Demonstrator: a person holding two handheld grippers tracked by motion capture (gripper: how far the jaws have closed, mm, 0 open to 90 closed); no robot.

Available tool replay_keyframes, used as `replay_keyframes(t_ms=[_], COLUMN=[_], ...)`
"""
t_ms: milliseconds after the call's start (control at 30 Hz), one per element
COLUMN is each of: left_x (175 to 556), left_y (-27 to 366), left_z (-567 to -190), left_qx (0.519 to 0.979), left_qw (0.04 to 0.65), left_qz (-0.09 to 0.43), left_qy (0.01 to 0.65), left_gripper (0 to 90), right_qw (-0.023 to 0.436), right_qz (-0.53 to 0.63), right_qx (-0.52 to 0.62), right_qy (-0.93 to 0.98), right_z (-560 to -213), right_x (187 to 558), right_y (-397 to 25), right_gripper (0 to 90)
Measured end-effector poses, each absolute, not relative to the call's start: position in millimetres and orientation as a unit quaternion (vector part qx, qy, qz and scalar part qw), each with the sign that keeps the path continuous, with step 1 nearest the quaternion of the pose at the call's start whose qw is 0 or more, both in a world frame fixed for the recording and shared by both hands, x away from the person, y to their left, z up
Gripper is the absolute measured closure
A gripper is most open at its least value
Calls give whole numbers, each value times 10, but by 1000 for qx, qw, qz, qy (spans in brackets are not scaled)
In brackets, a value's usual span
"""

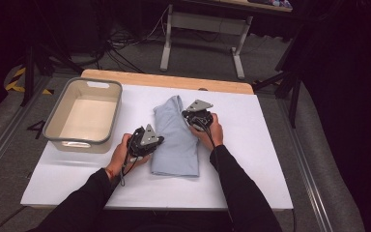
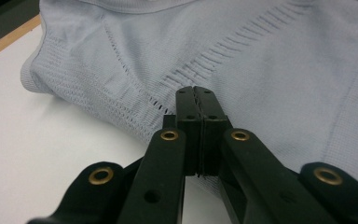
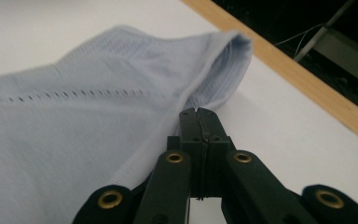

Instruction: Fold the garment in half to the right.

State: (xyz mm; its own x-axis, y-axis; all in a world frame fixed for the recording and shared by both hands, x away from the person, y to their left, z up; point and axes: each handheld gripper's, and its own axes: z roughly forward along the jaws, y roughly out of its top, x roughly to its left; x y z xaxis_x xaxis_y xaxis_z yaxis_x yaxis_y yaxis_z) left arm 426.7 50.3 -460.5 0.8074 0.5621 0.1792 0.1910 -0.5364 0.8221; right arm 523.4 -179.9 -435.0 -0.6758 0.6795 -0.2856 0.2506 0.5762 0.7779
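A pale blue knitted garment (image 1: 176, 137), folded into a long narrow shape, lies on the white bench (image 1: 251, 164) just to the right of the beige tub (image 1: 84, 116). Its knit is fine and smooth over most of the surface, with ribbed bands and lines of small eyelet holes along the seams, seen close in the left gripper view (image 2: 135, 79). Its long axis runs from the person's side toward the far wooden edge of the bench, with the narrower, rounded end pointing away and slightly toward the tub's far corner, and the squarer end nearest the person. No label, brand or writing can be read on it.

The left gripper (image 1: 145, 140) sits at the garment's side nearest the tub, its jaws pressed fully together with nothing seen between them, their tips over the ribbed seam (image 2: 196, 91). The right gripper (image 1: 196, 117) is at the side away from the tub, its jaws also closed tight, lying against the folded edge (image 3: 196, 112); whether any cloth is pinched cannot be told.
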Motion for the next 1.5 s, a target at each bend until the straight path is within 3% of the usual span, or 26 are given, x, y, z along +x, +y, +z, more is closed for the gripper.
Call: replay_keyframes(t_ms=[333, 900, 1500], left_x=[4238, 4199, 4123], left_y=[505, 460, 468], left_z=[-4589, -4638, -4585], left_qx=[847, 860, 854], left_qw=[432, 418, 431], left_qz=[217, 208, 217], left_qy=[220, 207, 197], left_gripper=[897, 899, 897], right_qw=[278, 251, 285], right_qz=[399, 345, 329], right_qx=[231, 275, 302], right_qy=[843, 862, 848], right_z=[-4105, -4493, -4433], right_x=[5258, 5628, 5749], right_y=[-1644, -1621, -1627], right_gripper=[900, 900, 900])
